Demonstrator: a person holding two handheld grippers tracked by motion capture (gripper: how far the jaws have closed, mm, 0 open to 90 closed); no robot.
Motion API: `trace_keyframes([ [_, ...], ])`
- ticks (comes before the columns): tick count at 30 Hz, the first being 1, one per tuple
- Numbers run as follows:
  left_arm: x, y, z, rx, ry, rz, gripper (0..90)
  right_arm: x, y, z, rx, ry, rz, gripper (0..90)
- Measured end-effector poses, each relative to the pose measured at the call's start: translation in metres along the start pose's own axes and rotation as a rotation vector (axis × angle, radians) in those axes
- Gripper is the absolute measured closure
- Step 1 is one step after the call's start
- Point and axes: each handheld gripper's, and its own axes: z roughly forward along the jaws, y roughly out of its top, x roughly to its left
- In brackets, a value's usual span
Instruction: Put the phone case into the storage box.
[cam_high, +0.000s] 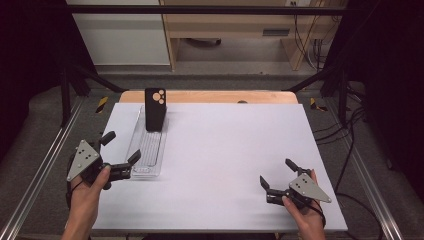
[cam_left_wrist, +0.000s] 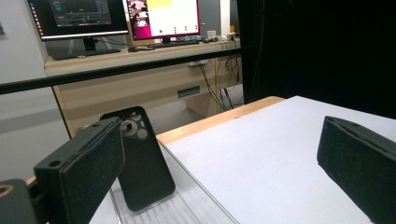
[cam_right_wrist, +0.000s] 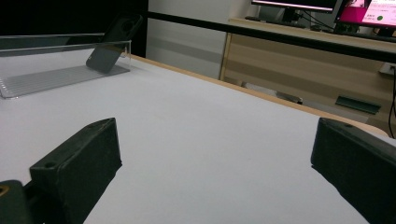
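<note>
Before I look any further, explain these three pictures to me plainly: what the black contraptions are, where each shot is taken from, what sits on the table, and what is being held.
There is no robot here. A person holds a hand tool in each hand, each with two black jaws that open and close. The high view looks down from above the person's side: the left gripper is at the lower left, the right gripper at the lower right. The other two pictures come from cameras riding on the tools, looking out along their own jaws.

On the white table lies a clear plastic tray near the left side. A black phone case stands at the tray's far end, leaning, its camera cutouts at the top; the left gripper view shows it close up.

Nothing is held. Both pairs of jaws are spread open with only bare table between them.
</note>
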Motion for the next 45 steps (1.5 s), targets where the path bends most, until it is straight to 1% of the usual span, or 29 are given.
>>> trace_keyframes([
  [17,-0.002,-0.012,-0.006,0.009,0.007,-0.002,0.4,0.0,0.0,0.0,-0.001,0.0,-0.004,2.0],
  [21,-0.002,-0.015,-0.008,0.014,0.01,0.009,0.3,0.0,0.0,0.0,-0.002,0.0,-0.004,2.0],
  [31,-0.004,-0.023,-0.01,0.008,0.011,-0.004,0.3,0.0,0.0,-0.001,-0.002,0.0,-0.005,2.0],
  [37,-0.005,-0.026,-0.012,0.009,0.01,0.015,0.4,0.0,0.0,-0.001,-0.003,0.001,-0.005,2.0],
  [45,-0.008,-0.03,-0.012,0.008,0.002,0.022,0.4,0.0,0.0,-0.001,-0.004,0.0,-0.006,2.0],
])
